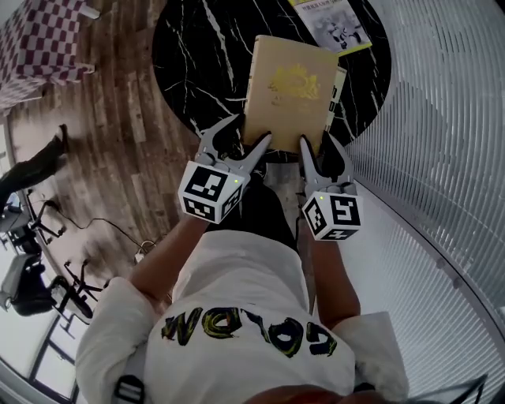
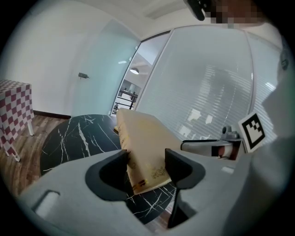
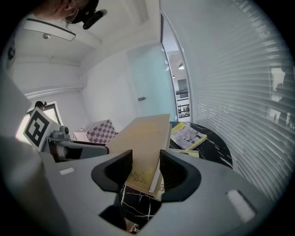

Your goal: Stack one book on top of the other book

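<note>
A tan book with a gold emblem (image 1: 290, 87) hangs tilted over the round black marble table (image 1: 197, 55). My left gripper (image 1: 251, 132) is shut on its near left corner and my right gripper (image 1: 316, 146) on its near right corner. In the left gripper view the tan book (image 2: 143, 143) fills the gap between the jaws; in the right gripper view the tan book (image 3: 145, 143) does the same. A cream book (image 1: 338, 88) lies on the table under it, mostly hidden, with only its right edge showing. The same cream book (image 3: 185, 153) peeks out beside the tan one.
A yellow-edged magazine (image 1: 333, 24) lies at the table's far side, also the magazine (image 3: 186, 136). A red-and-white checkered seat (image 1: 39, 39) stands on the wooden floor to the left. A curved glass wall with blinds (image 1: 442, 134) runs close along the right.
</note>
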`<control>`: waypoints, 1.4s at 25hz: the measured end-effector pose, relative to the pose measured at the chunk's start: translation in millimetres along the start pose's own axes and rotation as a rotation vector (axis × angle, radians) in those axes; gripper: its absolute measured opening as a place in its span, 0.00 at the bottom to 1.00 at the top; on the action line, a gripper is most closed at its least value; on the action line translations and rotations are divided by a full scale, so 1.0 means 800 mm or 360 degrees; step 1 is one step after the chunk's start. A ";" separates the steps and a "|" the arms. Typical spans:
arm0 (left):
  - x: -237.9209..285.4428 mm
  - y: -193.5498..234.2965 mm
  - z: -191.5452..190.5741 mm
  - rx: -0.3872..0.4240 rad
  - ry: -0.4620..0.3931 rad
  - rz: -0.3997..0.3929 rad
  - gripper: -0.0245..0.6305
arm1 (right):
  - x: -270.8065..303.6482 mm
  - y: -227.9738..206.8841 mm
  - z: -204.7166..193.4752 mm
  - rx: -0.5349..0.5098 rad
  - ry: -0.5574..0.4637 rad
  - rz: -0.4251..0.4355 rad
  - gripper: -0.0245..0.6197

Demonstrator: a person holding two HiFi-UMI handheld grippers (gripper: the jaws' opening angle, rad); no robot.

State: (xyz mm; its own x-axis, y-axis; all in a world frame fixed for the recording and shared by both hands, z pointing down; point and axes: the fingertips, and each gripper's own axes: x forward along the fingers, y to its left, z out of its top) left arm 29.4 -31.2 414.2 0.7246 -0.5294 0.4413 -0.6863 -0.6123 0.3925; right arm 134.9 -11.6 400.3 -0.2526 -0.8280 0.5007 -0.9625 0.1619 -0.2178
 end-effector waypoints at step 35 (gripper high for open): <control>0.080 -0.045 -0.016 0.0051 0.0115 -0.0145 0.43 | -0.013 -0.086 -0.020 0.0099 0.0016 -0.0157 0.34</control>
State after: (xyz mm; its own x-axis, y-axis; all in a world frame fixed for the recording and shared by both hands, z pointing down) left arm 99.4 -35.7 438.4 0.7766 -0.4278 0.4625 -0.6148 -0.6749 0.4080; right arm 202.0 -5.8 423.6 -0.1586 -0.8326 0.5307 -0.9747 0.0461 -0.2188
